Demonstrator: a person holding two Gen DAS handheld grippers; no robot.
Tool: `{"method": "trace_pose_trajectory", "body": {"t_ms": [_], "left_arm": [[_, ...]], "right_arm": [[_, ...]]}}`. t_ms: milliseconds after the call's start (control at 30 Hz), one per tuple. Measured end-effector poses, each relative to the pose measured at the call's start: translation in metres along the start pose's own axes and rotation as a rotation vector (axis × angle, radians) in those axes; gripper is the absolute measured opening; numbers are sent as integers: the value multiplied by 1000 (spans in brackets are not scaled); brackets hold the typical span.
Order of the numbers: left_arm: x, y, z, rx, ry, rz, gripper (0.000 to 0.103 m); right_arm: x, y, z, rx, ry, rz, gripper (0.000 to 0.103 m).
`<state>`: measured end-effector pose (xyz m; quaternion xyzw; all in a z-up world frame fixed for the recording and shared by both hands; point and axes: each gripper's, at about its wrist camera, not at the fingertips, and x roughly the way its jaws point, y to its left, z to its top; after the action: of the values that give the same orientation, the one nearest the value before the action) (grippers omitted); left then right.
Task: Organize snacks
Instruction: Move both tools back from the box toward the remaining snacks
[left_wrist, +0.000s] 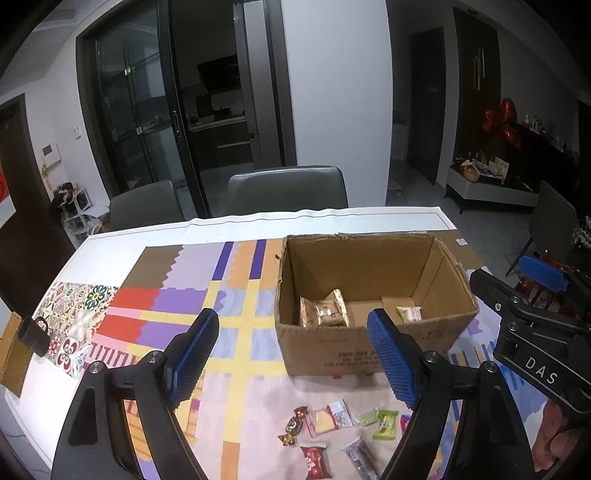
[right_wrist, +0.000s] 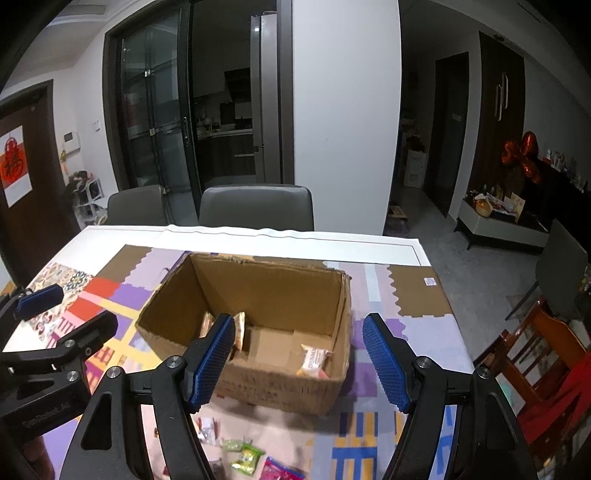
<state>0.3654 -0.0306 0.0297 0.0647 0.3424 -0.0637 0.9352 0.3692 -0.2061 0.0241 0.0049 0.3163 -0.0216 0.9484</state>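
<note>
An open cardboard box (left_wrist: 373, 350) stands on the patterned table mat; it also shows in the right wrist view (right_wrist: 280, 387). Inside lie gold-wrapped snack packs (left_wrist: 325, 308) and a small green-and-white packet (left_wrist: 409, 314); the right wrist view shows a pale packet (right_wrist: 314, 360) in the box. Loose snacks lie in front of the box: a green packet (left_wrist: 385, 424), a red packet (left_wrist: 314, 458), a yellow-white packet (left_wrist: 330, 417). My left gripper (left_wrist: 295, 362) is open and empty above the mat, near the box's front left. My right gripper (right_wrist: 299, 362) is open and empty over the box's front edge.
Two grey chairs (left_wrist: 288, 188) stand behind the table. A small black object (left_wrist: 33, 334) sits at the table's left edge. A wooden chair (right_wrist: 535, 350) stands to the right. More packets (right_wrist: 247, 458) lie near the table's front edge.
</note>
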Motion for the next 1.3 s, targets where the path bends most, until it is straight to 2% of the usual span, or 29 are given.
{"method": "trace_pose_trajectory", "body": {"t_ms": [333, 467, 833, 1300], "left_arm": [[-17, 0, -23, 11, -8, 13, 83], [-28, 3, -35, 9, -13, 41, 86], [-52, 15, -71, -16, -14, 103, 88], [-59, 24, -122, -48, 15, 121, 88]], "right_arm": [[-25, 4, -20, -9, -14, -18, 73], [-33, 7, -30, -10, -15, -12, 78], [-54, 23, -57, -29, -23, 30, 78], [-63, 39, -93, -61, -2, 63, 78]]}}
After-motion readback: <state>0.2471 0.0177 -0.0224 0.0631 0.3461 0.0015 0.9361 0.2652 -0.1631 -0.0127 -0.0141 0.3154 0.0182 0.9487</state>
